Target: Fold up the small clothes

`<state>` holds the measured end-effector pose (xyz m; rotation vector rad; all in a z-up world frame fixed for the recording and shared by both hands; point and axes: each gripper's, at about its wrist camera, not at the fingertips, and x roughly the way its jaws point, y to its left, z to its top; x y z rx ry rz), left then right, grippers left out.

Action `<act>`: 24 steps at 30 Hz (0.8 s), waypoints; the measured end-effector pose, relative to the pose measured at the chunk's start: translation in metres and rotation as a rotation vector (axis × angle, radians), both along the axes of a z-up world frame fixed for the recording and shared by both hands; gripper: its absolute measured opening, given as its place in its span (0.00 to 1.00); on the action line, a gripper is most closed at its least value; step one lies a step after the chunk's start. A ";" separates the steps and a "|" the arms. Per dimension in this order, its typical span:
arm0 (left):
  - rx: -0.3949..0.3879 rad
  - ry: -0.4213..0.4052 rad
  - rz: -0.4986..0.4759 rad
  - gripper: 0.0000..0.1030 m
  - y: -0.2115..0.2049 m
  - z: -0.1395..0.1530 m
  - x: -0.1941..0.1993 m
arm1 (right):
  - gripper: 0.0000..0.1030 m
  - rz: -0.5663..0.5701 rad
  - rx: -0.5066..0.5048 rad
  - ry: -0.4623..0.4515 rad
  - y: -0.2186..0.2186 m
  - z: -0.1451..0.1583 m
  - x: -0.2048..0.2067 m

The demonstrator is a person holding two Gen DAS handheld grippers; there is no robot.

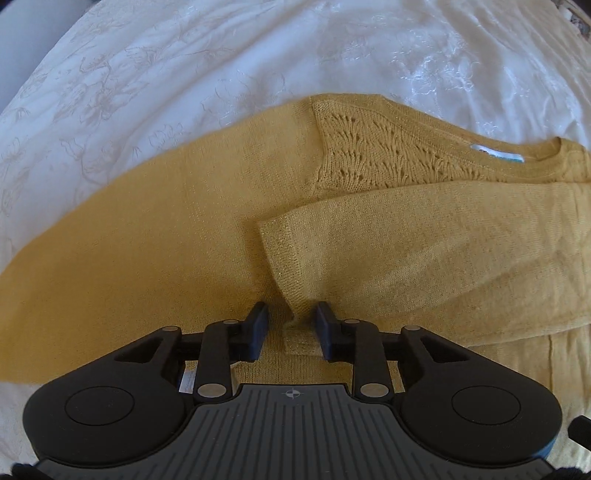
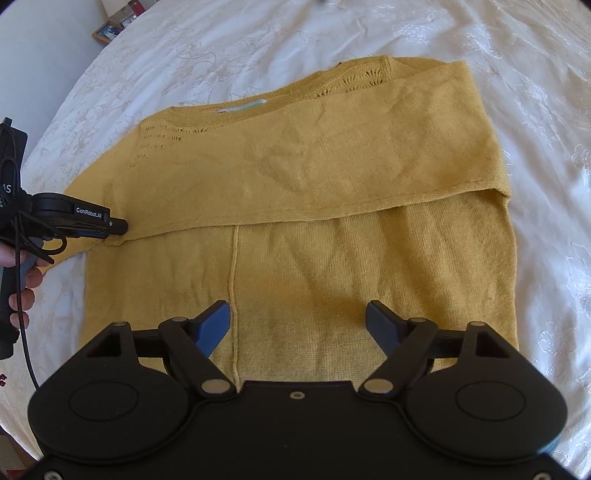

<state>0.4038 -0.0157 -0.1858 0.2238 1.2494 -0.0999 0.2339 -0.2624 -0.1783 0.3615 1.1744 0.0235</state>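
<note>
A mustard yellow knit sweater [image 2: 295, 192] lies flat on a white bedspread [image 2: 258, 48], neck label at the far side. One sleeve [image 1: 424, 258] is folded across the body. My left gripper [image 1: 290, 318] is partly open with the sleeve cuff [image 1: 301, 336] lying between its fingers, not pinched. It also shows in the right wrist view [image 2: 118, 226] at the sweater's left edge. My right gripper [image 2: 297, 317] is wide open and empty above the sweater's lower body.
The white embroidered bedspread [image 1: 184, 66] surrounds the sweater on all sides. A hand [image 2: 22, 280] holds the left gripper's handle at the left edge. Framed items [image 2: 107, 31] stand beyond the bed's far left.
</note>
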 end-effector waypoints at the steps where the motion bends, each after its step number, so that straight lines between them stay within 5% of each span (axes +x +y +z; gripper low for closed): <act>1: 0.014 -0.011 -0.003 0.29 -0.003 0.000 -0.002 | 0.86 -0.008 -0.012 0.023 -0.002 -0.004 -0.001; 7: 0.110 -0.130 -0.049 0.41 -0.016 -0.005 -0.025 | 0.99 -0.041 -0.062 0.093 -0.012 -0.024 -0.013; 10: 0.230 -0.197 -0.008 0.86 -0.016 -0.008 -0.034 | 1.00 0.008 -0.098 0.077 -0.007 -0.031 -0.016; 16: 0.092 -0.147 0.109 0.87 0.004 0.013 -0.042 | 1.00 0.091 -0.173 0.052 0.006 -0.037 -0.022; 24: 0.009 -0.157 0.133 0.87 -0.007 0.044 -0.129 | 1.00 0.167 -0.158 -0.017 0.001 -0.038 -0.042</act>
